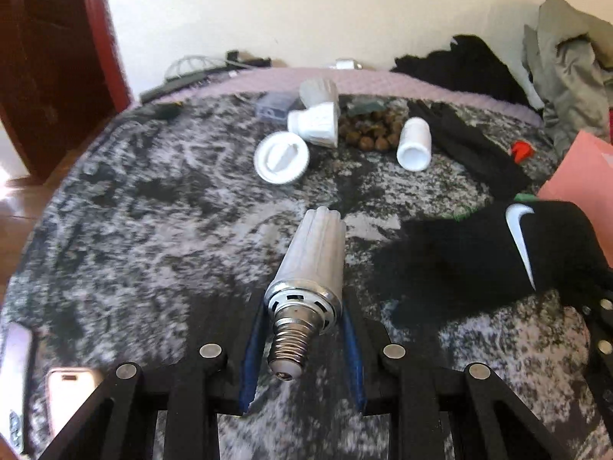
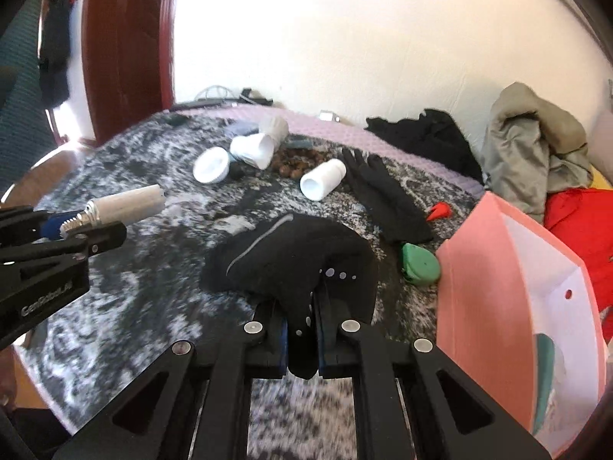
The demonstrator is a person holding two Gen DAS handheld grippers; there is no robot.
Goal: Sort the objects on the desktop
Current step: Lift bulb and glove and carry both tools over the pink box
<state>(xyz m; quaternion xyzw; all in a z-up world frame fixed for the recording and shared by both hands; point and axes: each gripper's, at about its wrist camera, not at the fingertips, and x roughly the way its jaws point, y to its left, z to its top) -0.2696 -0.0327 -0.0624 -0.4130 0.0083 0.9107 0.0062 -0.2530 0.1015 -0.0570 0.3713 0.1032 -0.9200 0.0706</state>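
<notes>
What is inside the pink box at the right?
The pink box shows a white inner wall with a small hole and something teal low inside. Its near wall hides the rest of the contents.

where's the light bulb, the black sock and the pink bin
light bulb [image 1: 312, 257], left wrist view, on its ribbed grey body above the screw base
black sock [image 2: 291, 260], right wrist view, on the bunched cloth ahead of the fingers
pink bin [image 2: 482, 287], right wrist view, on its outer pink wall
</notes>
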